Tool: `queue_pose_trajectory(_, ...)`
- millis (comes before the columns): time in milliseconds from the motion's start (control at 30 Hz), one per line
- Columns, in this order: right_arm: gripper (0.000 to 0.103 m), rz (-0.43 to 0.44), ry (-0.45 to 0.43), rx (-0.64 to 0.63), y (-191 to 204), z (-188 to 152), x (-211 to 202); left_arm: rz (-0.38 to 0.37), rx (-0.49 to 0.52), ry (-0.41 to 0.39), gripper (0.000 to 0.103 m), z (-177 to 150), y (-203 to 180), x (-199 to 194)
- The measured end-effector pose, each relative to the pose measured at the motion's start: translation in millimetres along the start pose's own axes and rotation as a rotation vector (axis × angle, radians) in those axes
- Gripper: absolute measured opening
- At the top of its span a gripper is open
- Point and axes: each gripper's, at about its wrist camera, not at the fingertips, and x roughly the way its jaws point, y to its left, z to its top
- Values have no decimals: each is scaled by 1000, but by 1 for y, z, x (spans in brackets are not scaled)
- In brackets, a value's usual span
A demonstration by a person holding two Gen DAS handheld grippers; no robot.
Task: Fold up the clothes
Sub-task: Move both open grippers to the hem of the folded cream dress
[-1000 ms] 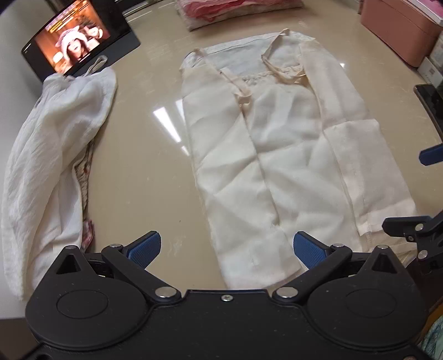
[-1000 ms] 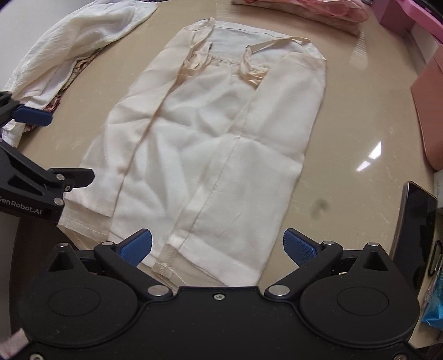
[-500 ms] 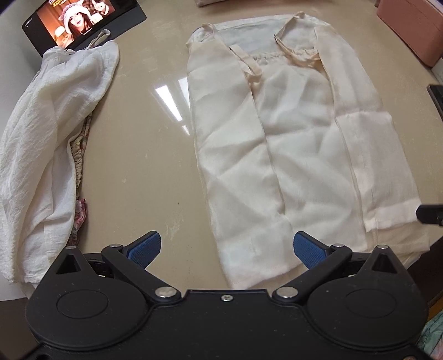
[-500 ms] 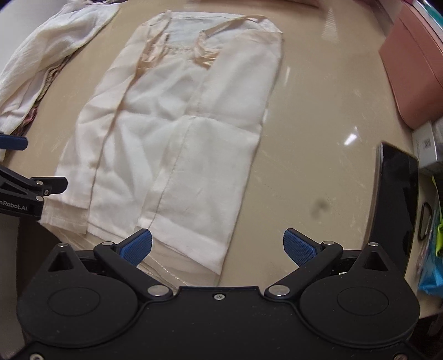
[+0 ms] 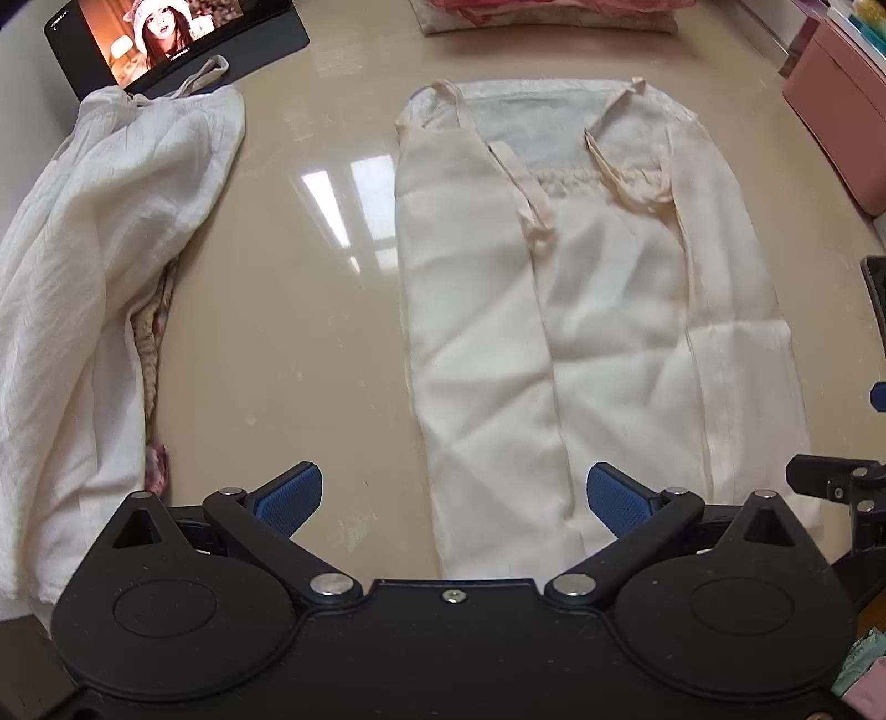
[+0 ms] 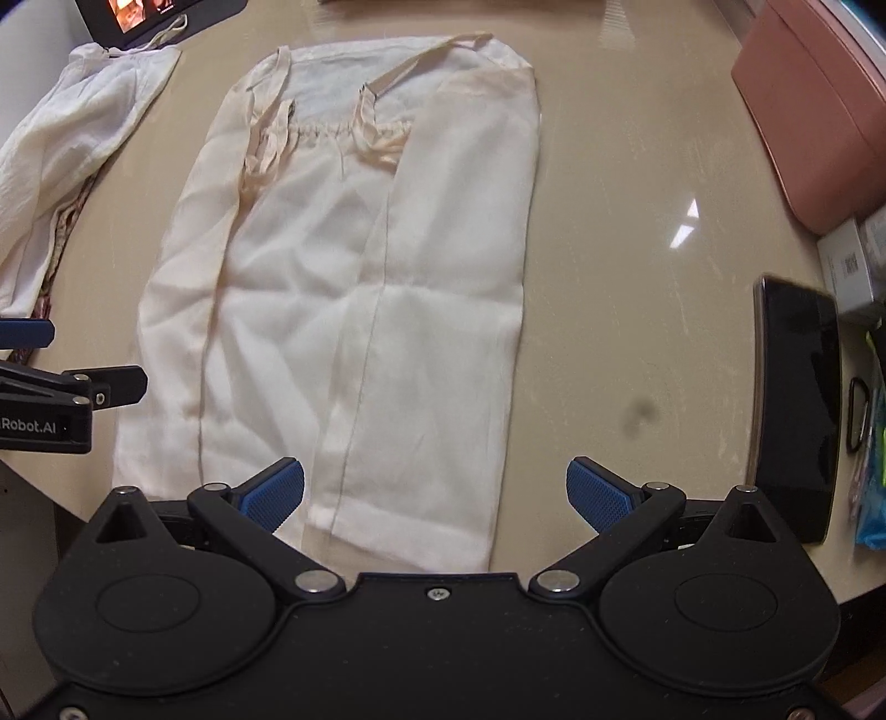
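A cream strappy dress (image 5: 581,310) lies flat on the beige table, both long sides folded inward, straps at the far end. It also shows in the right wrist view (image 6: 360,288). My left gripper (image 5: 454,498) is open and empty, hovering over the dress's near left hem. My right gripper (image 6: 434,490) is open and empty over the near right hem. Each gripper shows at the edge of the other's view, the right one (image 5: 841,482) and the left one (image 6: 66,399).
A crumpled white garment (image 5: 94,288) lies at the left, over a patterned cloth. A tablet (image 5: 166,33) playing video stands far left. A pink box (image 6: 814,111), a black phone (image 6: 794,410) and small items sit at the right. Folded pink cloth (image 5: 554,11) lies at the back.
Both grippers have shifted over the near hem and now face the dress more squarely. Both stay open and empty. The dress has not moved.
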Motion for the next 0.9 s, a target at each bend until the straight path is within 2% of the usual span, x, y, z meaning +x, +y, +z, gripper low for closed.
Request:
queue_pose_trajectory(167,103,-14,-14,-41,1,33,-1,-2,-37,-3,103,24,15,3)
queue_pose_trajectory(367,103,30,-42,-33,-13,67,1,-20,-114,-20,103,48,27,11)
queue_pose_trajectory(500,103,29,-63,-57,-23,88,10,-14,-160,-30,103,64,30,22)
queue_pose_trajectory(700,103,15,-90,-146,-30,116,24,3,-156,-66,103,82,28,36)
queue_pose_trajectory(900,103,50,-107,-172,-36,138,24,-3,-164,-98,103,94,28,34)
